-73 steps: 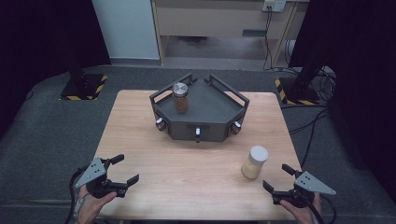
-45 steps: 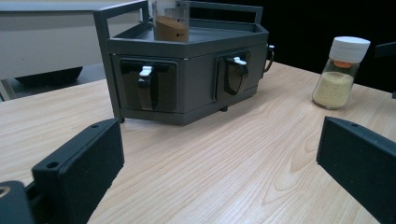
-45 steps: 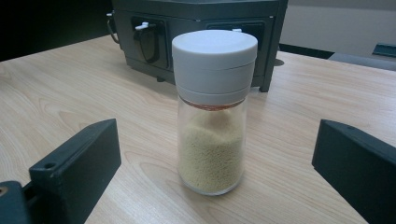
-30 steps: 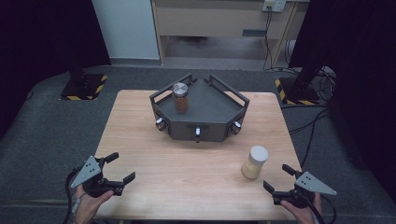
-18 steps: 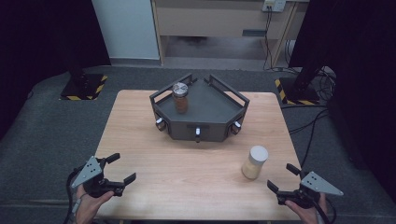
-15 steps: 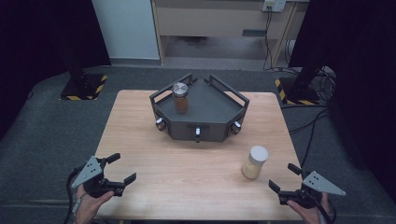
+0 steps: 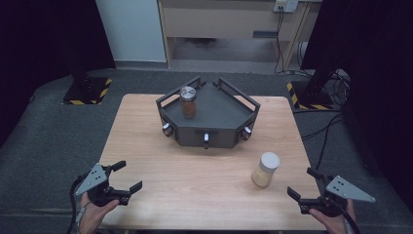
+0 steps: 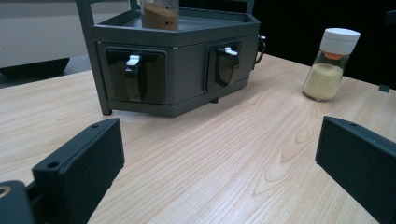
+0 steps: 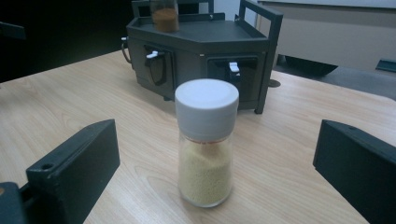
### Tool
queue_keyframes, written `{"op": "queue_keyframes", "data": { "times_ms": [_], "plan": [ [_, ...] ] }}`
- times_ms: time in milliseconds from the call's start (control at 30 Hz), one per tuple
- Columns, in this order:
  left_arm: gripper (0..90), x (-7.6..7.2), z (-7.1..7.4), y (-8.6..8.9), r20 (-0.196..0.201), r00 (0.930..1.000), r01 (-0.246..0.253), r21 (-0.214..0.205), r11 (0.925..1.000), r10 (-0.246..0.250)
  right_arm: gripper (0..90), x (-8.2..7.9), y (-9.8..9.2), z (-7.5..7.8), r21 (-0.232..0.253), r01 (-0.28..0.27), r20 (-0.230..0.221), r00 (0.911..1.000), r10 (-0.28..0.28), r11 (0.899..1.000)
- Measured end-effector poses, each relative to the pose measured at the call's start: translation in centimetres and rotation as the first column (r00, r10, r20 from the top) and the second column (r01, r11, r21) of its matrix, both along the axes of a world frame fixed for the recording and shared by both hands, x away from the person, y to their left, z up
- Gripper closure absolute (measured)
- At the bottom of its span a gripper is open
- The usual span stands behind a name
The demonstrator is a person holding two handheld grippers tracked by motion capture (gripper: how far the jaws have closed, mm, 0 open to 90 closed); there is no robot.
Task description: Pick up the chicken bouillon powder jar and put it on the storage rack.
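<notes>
A dark grey spice rack (image 7: 221, 117) (image 8: 177, 60) (image 9: 215, 42) with small drawers stands at the back middle of the wooden table (image 7: 204, 170). On its top sits a jar of brown spice (image 7: 188, 102) (image 9: 164, 14) (image 8: 160, 13). A white-capped jar of yellow grains (image 7: 265, 169) (image 9: 206, 142) (image 8: 330, 63) stands upright on the table at the front right. My right gripper (image 7: 306, 185) (image 9: 210, 182) is open near the table's front right corner, facing that jar, not touching it. Open and holding nothing, my left gripper (image 7: 127, 176) (image 8: 219, 177) sits at the front left.
The rack's drawer fronts carry white-tipped handles (image 8: 133, 60) (image 9: 232, 67). Two black stand bases with yellow-striped edges (image 7: 86, 90) (image 7: 311, 95) rest on the floor behind the table, with cables (image 7: 336, 122) at the right.
My right gripper has drawn back a little toward the front right corner. My left gripper shifted slightly left and toward the front edge. Both jars stay put.
</notes>
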State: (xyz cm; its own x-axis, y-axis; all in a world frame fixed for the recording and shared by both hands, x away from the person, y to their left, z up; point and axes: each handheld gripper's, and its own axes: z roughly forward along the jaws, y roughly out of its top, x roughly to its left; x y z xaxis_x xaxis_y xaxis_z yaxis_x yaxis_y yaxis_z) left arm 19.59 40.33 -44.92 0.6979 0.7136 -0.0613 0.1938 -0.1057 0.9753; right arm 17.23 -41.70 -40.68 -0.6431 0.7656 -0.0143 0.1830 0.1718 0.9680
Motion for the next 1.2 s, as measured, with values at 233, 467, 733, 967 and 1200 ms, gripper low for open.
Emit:
{"op": "queue_keyframes", "data": {
  "times_ms": [233, 467, 733, 967, 1200],
  "plan": [
    [0.0, 0.1, -0.1, 0.1, -0.007, 1.0, 0.002, -0.011, 0.9999, -0.002, 1.0, 0.3, -0.4, 2.0, -0.014, -0.013, -0.003, 0.9999, 0.013, 1.0],
    [0.0, 0.2, -0.1, 0.1, -0.012, 0.9999, 0.005, -0.012, 0.9999, -0.005, 1.0, 0.8, -0.6, 3.4, -0.031, -0.023, -0.024, 0.9995, 0.022, 0.999],
    [0.0, 0.2, -0.1, 0.2, -0.013, 0.9999, 0.001, -0.015, 0.9999, -0.001, 1.3, 1.6, -0.1, 4.2, -0.049, -0.035, -0.03, 0.999, 0.033, 0.998],
    [0.0, 0.2, 0.0, 0.2, -0.014, 0.9999, 0.002, -0.015, 0.9999, -0.002, 1.4, 2.4, 0.3, 4.5, -0.062, -0.036, -0.04, 0.9986, 0.034, 0.997],
    [0.0, 0.2, -0.1, 0.2, -0.013, 0.9999, 0.002, -0.015, 0.9999, -0.002, 1.5, 3.5, 1.0, 4.5, -0.077, -0.052, -0.06, 0.9971, 0.047, 0.996]
  ]
}}
